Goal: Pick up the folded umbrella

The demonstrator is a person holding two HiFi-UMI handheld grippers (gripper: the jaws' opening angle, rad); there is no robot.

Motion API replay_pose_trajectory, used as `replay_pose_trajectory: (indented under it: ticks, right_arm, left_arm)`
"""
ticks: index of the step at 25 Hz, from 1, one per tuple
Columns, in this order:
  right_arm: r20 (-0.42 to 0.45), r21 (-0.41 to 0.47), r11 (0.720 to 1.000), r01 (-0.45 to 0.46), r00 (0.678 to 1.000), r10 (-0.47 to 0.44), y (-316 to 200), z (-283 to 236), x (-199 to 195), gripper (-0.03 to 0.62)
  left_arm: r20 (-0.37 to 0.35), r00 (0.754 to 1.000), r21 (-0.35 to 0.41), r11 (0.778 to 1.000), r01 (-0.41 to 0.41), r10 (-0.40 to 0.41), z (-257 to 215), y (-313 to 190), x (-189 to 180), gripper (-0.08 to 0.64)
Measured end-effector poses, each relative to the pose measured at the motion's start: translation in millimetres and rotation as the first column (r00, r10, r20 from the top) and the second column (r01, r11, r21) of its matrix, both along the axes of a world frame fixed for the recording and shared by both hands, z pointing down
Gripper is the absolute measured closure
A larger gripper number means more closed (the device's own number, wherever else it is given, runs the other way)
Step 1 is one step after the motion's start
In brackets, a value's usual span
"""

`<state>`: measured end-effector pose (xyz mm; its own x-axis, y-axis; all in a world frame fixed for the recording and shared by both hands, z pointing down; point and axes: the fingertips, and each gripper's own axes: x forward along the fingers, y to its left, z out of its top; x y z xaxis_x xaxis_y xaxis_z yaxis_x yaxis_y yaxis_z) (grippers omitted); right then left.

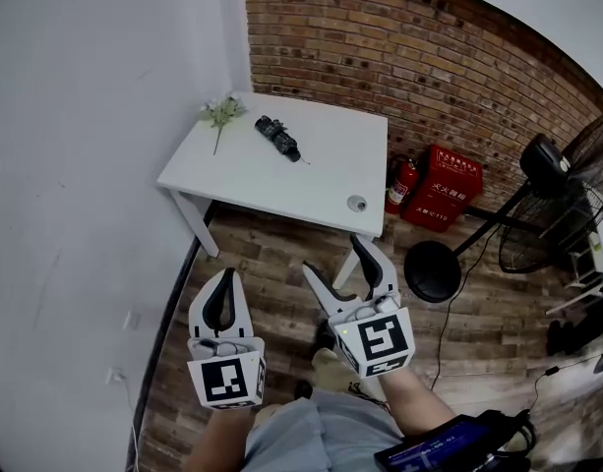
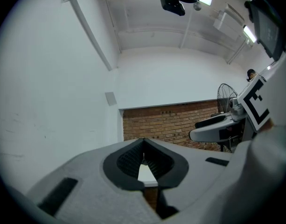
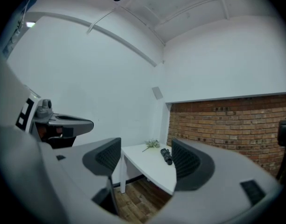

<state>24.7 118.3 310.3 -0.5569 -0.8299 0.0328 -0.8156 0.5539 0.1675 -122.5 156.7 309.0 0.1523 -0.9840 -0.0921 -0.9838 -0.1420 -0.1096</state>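
The folded black umbrella (image 1: pixel 278 138) lies on the white table (image 1: pixel 311 180), near its back edge and close to the brick wall. Both grippers hang well short of the table, over the wooden floor. My left gripper (image 1: pixel 226 275) is shut, its tips touching with nothing between them. My right gripper (image 1: pixel 338 261) is open and empty. In the right gripper view the umbrella (image 3: pixel 166 156) shows far off between the open jaws of my right gripper (image 3: pixel 145 158). In the left gripper view my left gripper (image 2: pixel 143 143) has its tips together, and a slice of the table (image 2: pixel 147 174) shows through the gap.
A green flower sprig (image 1: pixel 220 114) lies left of the umbrella. A round grommet (image 1: pixel 356 204) sits near the table's front right corner. A fire extinguisher (image 1: pixel 400 185), a red box (image 1: pixel 441 189) and a standing fan (image 1: pixel 562 209) with a round base (image 1: pixel 432 270) stand to the right.
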Motion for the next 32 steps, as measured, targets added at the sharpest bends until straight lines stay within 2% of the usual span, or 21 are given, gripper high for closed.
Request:
replay_pose_trajectory:
  ticks: [11, 20, 32]
  right_arm:
    - [0.029, -0.04, 0.999, -0.03, 0.999, 0.031, -63, 21, 20, 0.255]
    - [0.066, -0.103, 0.995, 0.006, 0.998, 0.001, -169, 40, 27, 0.262]
    - [0.094, -0.158, 0.985, 0.063, 0.994, -0.049, -303, 45, 20, 0.279]
  left_arm:
    - [0.024, 0.999, -0.059, 0.998, -0.036, 0.037, 25, -62, 22, 0.554]
    - [0.059, 0.998, -0.122, 0.993, -0.01, 0.017, 42, -162, 23, 0.554]
    - [0.087, 0.996, -0.142, 0.99, 0.024, -0.012, 38, -289, 27, 0.554]
